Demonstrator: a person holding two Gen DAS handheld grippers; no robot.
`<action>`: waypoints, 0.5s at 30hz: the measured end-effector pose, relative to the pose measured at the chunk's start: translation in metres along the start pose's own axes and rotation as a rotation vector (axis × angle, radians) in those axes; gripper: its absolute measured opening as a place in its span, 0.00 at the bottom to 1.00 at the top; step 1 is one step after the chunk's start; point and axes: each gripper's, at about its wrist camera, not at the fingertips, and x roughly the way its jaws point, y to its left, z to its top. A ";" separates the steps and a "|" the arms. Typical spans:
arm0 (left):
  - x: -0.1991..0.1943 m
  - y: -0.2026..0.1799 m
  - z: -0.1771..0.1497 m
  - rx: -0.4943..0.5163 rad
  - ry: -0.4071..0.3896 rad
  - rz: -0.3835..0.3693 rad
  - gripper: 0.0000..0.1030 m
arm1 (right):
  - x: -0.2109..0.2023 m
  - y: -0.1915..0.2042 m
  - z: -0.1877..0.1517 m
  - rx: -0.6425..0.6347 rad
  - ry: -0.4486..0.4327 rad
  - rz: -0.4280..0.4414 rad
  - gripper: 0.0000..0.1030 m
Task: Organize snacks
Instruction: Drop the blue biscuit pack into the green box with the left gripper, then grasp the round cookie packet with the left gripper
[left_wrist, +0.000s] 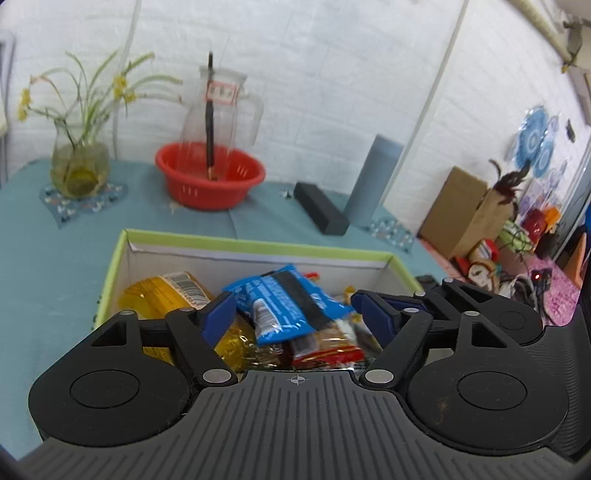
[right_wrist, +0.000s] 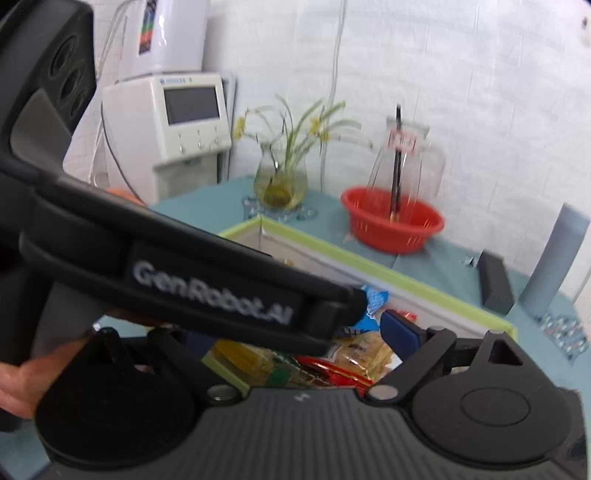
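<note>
**Snacks gathered in the green-rimmed box; both tongs held over it**

The step in hand is judged to be the placing or arranging of snacks inside the box (left_wrist: 255, 246), a white-walled carton with a green rim seen across the middle of the left wrist view. Several packets are piled in it: a blue packet (left_wrist: 284, 306) lies on top at the centre, a yellow packet (left_wrist: 166, 295) sits at the left, and a red-edged packet (left_wrist: 325, 350) is seen low in the frame, just under the blue one.

The left tongs (left_wrist: 295, 314) are spread wide, with the blue packet lying between the 2 blue pads (left_wrist: 218, 314). No pad is seen pressing on it, so nothing is judged to be held.

In the right wrist view, the body of the left unit crosses the frame from upper left to centre and hides much of the scene. Only 1 blue pad (right_wrist: 400, 332) of the right tongs (right_wrist: 314, 339) is shown, at the lower centre; whether those tongs are spread or closed cannot be told, nor whether anything is held.

Further back on the teal surface (left_wrist: 55, 258), a red basket (left_wrist: 210, 177), a glass jug (left_wrist: 221, 107) and a vase of flowers (left_wrist: 79, 166) are seen, well apart from the box.

The next move is judged to call for either a withdrawal upward from the box or a closing of the left tongs on the blue packet for repositioning. The 2 units are close together, so care would be needed that they are not knocked against each other.
</note>
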 end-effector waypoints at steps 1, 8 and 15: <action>-0.012 -0.003 -0.001 0.008 -0.020 -0.003 0.68 | -0.013 0.007 -0.001 -0.009 -0.026 -0.011 0.90; -0.119 0.004 -0.048 0.017 -0.114 0.048 0.86 | -0.076 0.047 -0.042 0.062 -0.068 0.075 0.90; -0.196 0.060 -0.138 -0.162 -0.084 0.276 0.85 | -0.086 0.142 -0.094 0.058 0.077 0.296 0.90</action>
